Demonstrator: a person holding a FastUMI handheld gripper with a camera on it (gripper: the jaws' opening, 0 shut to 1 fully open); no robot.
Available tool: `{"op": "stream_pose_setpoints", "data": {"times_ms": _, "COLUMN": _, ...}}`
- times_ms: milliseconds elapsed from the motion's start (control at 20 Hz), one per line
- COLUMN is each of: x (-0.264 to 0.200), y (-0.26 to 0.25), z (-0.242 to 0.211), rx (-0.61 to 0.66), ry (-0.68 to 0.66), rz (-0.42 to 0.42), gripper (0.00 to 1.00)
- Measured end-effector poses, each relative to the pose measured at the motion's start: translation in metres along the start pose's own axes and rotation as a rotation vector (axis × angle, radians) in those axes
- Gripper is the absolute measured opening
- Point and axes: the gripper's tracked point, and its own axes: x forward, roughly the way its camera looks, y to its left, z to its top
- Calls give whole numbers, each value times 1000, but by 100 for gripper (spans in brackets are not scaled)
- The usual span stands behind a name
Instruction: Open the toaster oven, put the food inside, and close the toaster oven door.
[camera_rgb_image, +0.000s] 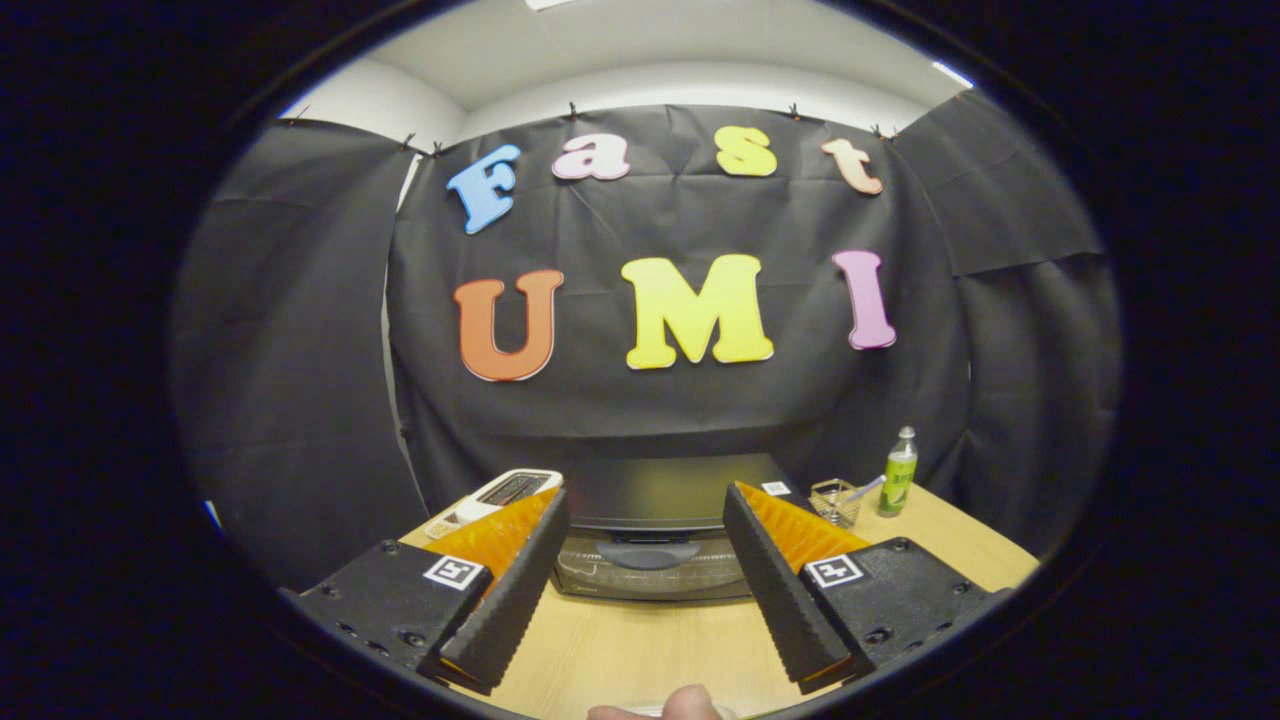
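The gripper (645, 520) hangs above a light wooden table (640, 650), its fingers (510, 590) spread wide with nothing between them. The toaster oven (655, 530) sits at 12 o'clock just beyond the fingertips, seen through the gap, with its door shut and the handle (648, 553) facing the gripper. At 10 o'clock, behind the left finger, lies a white device (505, 492). At 2 o'clock stand a small wire basket (835, 500) and, just beside it, a green bottle (899, 473). A fingertip (690, 703) shows at 6 o'clock.
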Motion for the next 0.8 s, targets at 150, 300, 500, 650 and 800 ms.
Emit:
{"op": "stream_pose_setpoints", "data": {"times_ms": 150, "x": 51, "y": -18, "z": -20, "rx": 17, "ry": 10, "rz": -42, "gripper": 100}}
{"op": "stream_pose_setpoints", "data": {"times_ms": 300, "x": 95, "y": -28, "z": -37, "rx": 3, "ry": 16, "rz": -77, "gripper": 100}}
{"op": "stream_pose_setpoints", "data": {"times_ms": 500, "x": 131, "y": -26, "z": -60, "rx": -44, "ry": 35, "rz": -81, "gripper": 100}}
{"op": "stream_pose_setpoints", "data": {"times_ms": 650, "x": 145, "y": -24, "z": -81, "rx": -43, "ry": 65, "rz": -80, "gripper": 100}}
{"op": "stream_pose_setpoints", "data": {"times_ms": 800, "x": 148, "y": -23, "z": -87, "rx": -30, "ry": 59, "rz": -100, "gripper": 100}}
